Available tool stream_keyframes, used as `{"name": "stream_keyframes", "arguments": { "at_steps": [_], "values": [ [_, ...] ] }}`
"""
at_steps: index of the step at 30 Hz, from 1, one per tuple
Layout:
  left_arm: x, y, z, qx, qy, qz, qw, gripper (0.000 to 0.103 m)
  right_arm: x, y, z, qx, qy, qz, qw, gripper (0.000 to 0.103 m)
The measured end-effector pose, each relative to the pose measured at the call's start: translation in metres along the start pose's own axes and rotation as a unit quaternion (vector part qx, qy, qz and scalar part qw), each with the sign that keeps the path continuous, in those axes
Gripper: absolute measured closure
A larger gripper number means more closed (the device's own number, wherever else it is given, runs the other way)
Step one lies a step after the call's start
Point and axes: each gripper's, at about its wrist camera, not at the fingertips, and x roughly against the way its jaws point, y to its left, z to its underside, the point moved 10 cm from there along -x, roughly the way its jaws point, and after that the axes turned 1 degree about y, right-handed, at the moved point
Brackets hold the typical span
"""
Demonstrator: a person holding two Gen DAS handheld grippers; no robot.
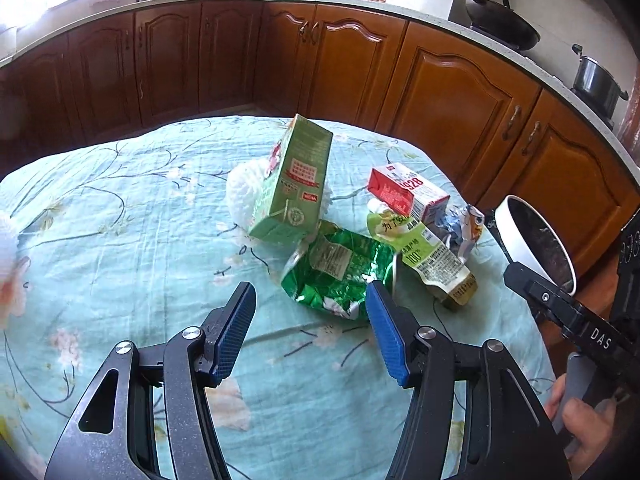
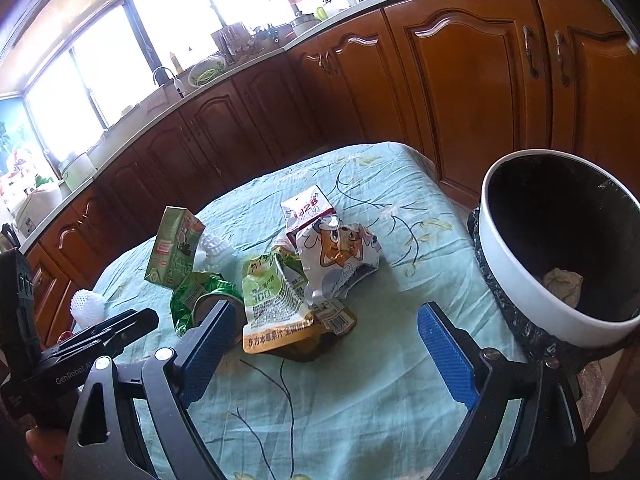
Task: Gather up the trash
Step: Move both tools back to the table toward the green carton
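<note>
A pile of trash lies on the teal flowered tablecloth (image 1: 120,240). It holds a tilted green carton (image 1: 294,184), a crumpled green foil wrapper (image 1: 340,268), a red and white carton (image 1: 404,192), a green juice pouch (image 1: 428,256) and a white cartoon wrapper (image 2: 340,256). My left gripper (image 1: 312,300) is open and empty just in front of the foil wrapper. My right gripper (image 2: 324,320) is open and empty, its fingers either side of the juice pouch (image 2: 276,304). A white trash bin (image 2: 560,240) with a black liner stands at the table's right edge, with a crumpled paper (image 2: 562,284) inside.
White foam netting (image 1: 244,192) lies behind the green carton, and another piece (image 2: 86,306) sits at the table's left. Brown kitchen cabinets (image 1: 440,92) curve behind the table. A wok (image 1: 500,20) and a pot (image 1: 596,80) sit on the counter.
</note>
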Motion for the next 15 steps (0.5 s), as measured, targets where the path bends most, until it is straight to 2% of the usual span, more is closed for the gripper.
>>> {"name": "stream_keyframes", "arguments": {
  "at_steps": [11, 13, 15],
  "values": [
    [-0.035, 0.009, -0.047, -0.026, -0.009, -0.045, 0.9986, 0.044, -0.038, 0.0, -0.02, 0.007, 0.02, 0.004, 1.0, 0.013],
    [-0.04, 0.008, -0.05, -0.035, -0.008, -0.053, 0.9979, 0.044, -0.043, 0.0, -0.018, 0.007, 0.025, 0.005, 1.0, 0.022],
    [-0.045, 0.006, -0.05, -0.044, -0.007, -0.054, 0.9975, 0.049, -0.048, -0.001, -0.016, 0.006, 0.031, 0.005, 0.999, 0.04]
  ]
}}
